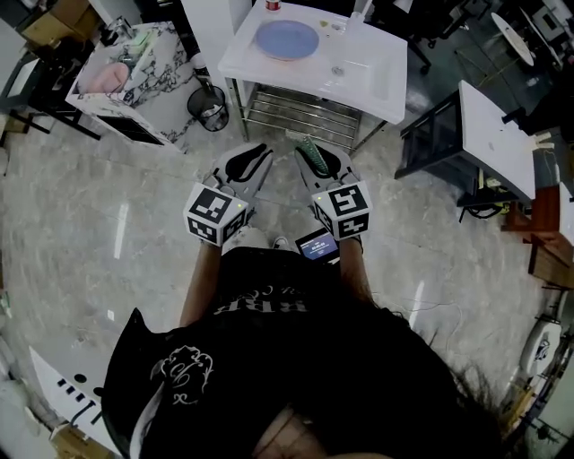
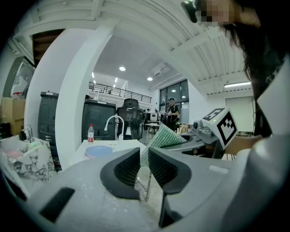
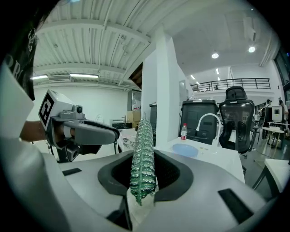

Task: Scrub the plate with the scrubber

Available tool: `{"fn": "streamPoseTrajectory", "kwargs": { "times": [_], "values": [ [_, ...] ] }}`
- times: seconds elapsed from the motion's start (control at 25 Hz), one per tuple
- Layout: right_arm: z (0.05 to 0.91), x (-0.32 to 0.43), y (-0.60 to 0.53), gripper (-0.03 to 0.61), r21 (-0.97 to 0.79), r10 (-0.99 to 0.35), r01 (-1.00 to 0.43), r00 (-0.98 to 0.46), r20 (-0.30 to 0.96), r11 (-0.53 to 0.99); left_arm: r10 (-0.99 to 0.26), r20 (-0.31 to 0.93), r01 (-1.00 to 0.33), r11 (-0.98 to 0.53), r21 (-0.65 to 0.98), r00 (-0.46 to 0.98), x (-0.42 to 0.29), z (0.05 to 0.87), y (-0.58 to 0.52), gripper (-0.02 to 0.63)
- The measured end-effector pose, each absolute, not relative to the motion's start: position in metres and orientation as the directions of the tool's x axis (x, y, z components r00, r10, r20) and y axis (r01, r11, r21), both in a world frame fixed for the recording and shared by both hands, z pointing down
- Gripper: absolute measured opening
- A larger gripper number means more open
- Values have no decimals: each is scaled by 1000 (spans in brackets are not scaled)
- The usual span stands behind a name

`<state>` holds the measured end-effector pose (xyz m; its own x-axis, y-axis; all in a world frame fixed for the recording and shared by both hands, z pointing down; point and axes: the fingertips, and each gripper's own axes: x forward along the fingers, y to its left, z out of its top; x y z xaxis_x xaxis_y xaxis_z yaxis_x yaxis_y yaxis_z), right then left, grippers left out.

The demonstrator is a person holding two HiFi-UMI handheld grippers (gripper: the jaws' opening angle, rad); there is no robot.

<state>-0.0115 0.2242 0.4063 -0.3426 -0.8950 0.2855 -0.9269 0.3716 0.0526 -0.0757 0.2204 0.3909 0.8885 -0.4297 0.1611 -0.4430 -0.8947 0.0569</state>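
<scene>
A round blue plate [image 1: 287, 39] lies on the white sink table [image 1: 384, 100], well ahead of both grippers. Both are held at waist height over the floor, side by side. My right gripper [image 1: 316, 154] is shut on a green textured scrubber [image 1: 313, 152], which stands edge-on between its pads [image 3: 144, 154]. My left gripper [image 1: 255, 154] is shut with nothing between its jaws [image 2: 144, 156]. In the left gripper view the plate [image 2: 99, 151] lies beyond the jaws and the scrubber [image 2: 164, 136] shows to the right. The right gripper view has the plate [image 3: 186, 149] far off.
A water bottle [image 1: 273, 4] and a white faucet [image 2: 113, 124] stand at the back of the sink table. A wire shelf [image 1: 296, 112] sits under it. A black bin [image 1: 208, 106] and a marble-patterned cart [image 1: 134, 81] stand to the left, another white table [image 1: 493, 134] to the right.
</scene>
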Motion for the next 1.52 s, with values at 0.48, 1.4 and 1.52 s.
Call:
{"fn": "streamPoseTrajectory", "kwargs": {
  "times": [0.48, 1.4, 1.52],
  "values": [
    [420, -3, 181, 92, 21, -876, -917, -373, 307, 398, -441, 211, -463, -884, 70, 873, -70, 407, 174, 52],
    [419, 57, -50, 92, 65, -901, -956, -245, 358, 286, -335, 229, -365, -926, 100, 914, -19, 415, -72, 54],
    [421, 64, -61, 92, 69, -904, -962, -222, 365, 264, -320, 242, -355, -928, 115, 916, -17, 423, -84, 54]
  ]
}}
